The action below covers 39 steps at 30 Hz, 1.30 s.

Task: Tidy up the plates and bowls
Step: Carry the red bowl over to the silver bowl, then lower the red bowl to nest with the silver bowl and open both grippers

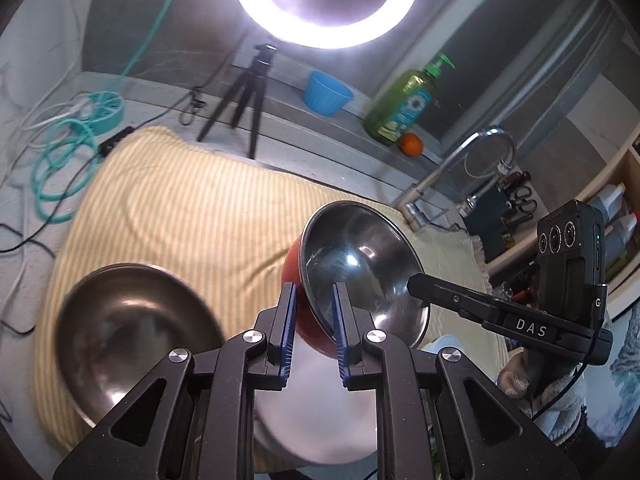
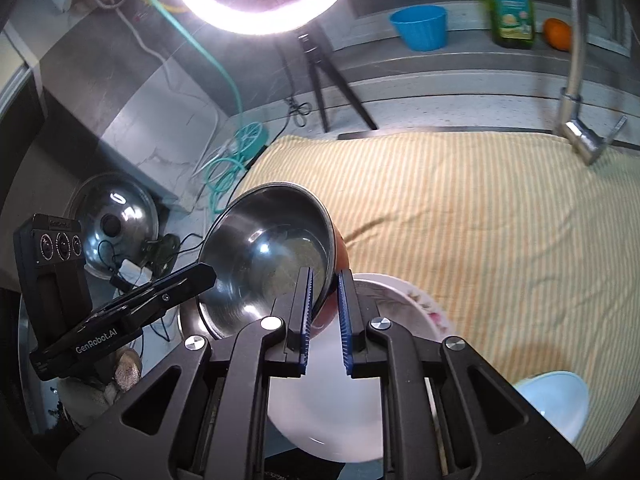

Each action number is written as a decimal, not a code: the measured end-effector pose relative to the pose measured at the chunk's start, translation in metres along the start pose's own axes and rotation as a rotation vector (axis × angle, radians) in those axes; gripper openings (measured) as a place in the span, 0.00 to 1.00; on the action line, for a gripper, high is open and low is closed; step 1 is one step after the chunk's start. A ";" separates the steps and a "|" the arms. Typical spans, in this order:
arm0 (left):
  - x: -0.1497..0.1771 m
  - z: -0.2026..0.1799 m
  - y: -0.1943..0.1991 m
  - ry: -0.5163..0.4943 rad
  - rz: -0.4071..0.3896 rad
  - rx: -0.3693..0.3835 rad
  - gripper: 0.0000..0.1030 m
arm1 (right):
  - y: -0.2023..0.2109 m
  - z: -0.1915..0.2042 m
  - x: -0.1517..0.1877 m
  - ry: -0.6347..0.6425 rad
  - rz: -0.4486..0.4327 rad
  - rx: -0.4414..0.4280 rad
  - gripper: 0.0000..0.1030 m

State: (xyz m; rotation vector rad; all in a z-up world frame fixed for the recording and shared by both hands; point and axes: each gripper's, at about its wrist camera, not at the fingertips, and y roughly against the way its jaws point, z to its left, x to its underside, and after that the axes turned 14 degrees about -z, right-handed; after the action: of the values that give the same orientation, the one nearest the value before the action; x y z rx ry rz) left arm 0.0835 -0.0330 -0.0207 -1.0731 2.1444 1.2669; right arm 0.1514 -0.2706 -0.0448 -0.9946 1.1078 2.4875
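left tool (image 1: 314, 296): pinching rim of red bowl (image 1: 356, 256), frame centre
right tool (image 2: 325, 286): pinching same bowl's opposite rim
bowl: tilted, steel inside

Glossy steel bowl (image 1: 360, 256); matt striped cloth (image 1: 192, 208); glossy white plate (image 2: 320, 400).

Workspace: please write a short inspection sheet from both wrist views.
Surface: striped cloth over the counter.
Job's things: red bowl with steel inside, held tilted in the air; steel bowl; white plate; blue bowl.
Clutter: soap bottle, orange, blue tub, pot lid.
Grippers: left gripper and right gripper both grip the red bowl's rim.
Cables: teal hose, coiled.
Surroundings: ring light, tripod, faucet.
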 end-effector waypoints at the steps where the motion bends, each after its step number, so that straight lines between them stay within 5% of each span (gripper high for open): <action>1: 0.000 0.006 0.005 0.006 -0.006 -0.010 0.15 | -0.005 0.008 0.001 0.011 0.008 -0.011 0.12; 15: 0.011 0.079 0.046 0.094 -0.033 -0.166 0.15 | -0.072 0.089 0.024 0.148 0.126 -0.093 0.12; 39: 0.033 0.118 0.040 0.114 0.036 -0.239 0.15 | -0.125 0.111 0.055 0.272 0.234 -0.025 0.12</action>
State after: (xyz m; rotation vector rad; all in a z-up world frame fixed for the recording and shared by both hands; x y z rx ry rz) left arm 0.0291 0.0676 -0.0801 -1.2344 2.1426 1.5432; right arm 0.1148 -0.1072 -0.0986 -1.3110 1.3461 2.6058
